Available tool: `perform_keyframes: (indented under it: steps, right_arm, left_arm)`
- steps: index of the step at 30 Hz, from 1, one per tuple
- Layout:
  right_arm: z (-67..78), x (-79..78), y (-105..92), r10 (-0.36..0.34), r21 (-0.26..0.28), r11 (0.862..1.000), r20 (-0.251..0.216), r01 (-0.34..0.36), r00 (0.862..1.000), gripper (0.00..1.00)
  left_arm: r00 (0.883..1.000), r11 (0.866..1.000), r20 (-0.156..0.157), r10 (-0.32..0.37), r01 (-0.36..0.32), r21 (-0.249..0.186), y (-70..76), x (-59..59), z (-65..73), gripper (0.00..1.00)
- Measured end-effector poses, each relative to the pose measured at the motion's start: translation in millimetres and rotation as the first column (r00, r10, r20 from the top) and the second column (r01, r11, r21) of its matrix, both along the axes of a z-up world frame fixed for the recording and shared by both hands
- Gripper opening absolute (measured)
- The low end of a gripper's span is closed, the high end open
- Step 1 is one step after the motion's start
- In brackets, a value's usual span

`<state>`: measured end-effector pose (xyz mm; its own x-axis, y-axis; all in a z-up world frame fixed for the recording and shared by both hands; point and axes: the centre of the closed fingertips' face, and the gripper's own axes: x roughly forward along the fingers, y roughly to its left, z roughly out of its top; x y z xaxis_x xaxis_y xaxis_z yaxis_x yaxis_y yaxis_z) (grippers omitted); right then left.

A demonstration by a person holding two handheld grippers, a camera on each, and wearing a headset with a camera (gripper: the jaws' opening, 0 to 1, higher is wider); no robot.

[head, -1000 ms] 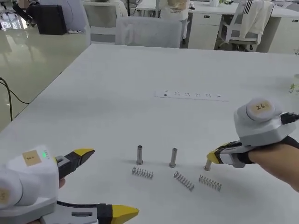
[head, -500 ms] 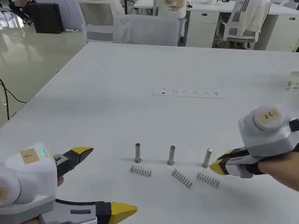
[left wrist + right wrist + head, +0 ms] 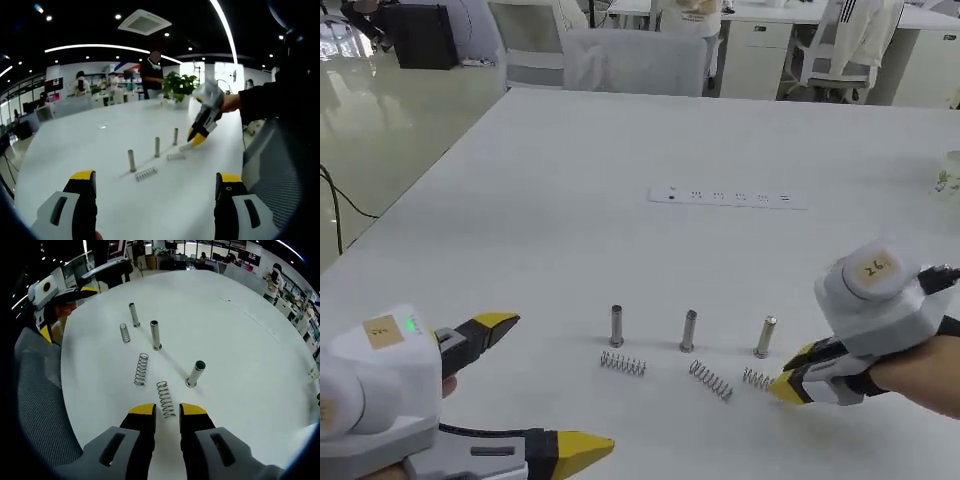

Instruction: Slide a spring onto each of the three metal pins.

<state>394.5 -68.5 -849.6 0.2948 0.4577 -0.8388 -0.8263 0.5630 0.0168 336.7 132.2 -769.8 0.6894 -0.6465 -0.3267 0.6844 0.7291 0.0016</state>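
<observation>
Lying flat on the white table [image 3: 620, 180], each spring sits just in front of an upright pin, a layout that likely pairs them off for loading. The right gripper [image 3: 783, 388] is low at the outer end of the right spring [image 3: 756, 378], probably so it can lift it toward the right pin [image 3: 766, 336] just beside it. Its own view shows the jaws parted narrowly either side of that end, nothing pinched yet. The left gripper [image 3: 557, 382] hovers wide open and empty, well apart. The springs are thin, shiny wire coils; the left spring [image 3: 622, 363] and middle spring [image 3: 710, 380] lie untouched
</observation>
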Motion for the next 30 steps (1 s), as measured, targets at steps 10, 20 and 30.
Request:
perform_keyframes:
  steps: [10, 20, 30]
  right_arm:
    - [-12.3, -4.7, -2.6, 0.068, -0.049, 0.996, -0.022, -0.069, 0.997, 0.15]
    - [-14.3, -2.0, -5.9, 0.115, -0.084, 0.990, -0.020, -0.117, 0.993, 0.08]
    - [-5.4, -10.9, -5.4, 0.125, -0.088, 0.988, -0.027, -0.127, 0.992, 0.07]
  left_arm:
    - [1.000, 1.000, -0.003, -0.003, 0.003, 0.001, 0.4, 1.0, -1.3, 0.96]
    - [1.000, 1.000, -0.004, -0.009, 0.009, 0.004, -0.6, 0.6, -0.8, 0.96]
    - [1.000, 1.000, -0.004, -0.021, 0.021, 0.004, -4.1, -1.1, 0.3, 0.95]
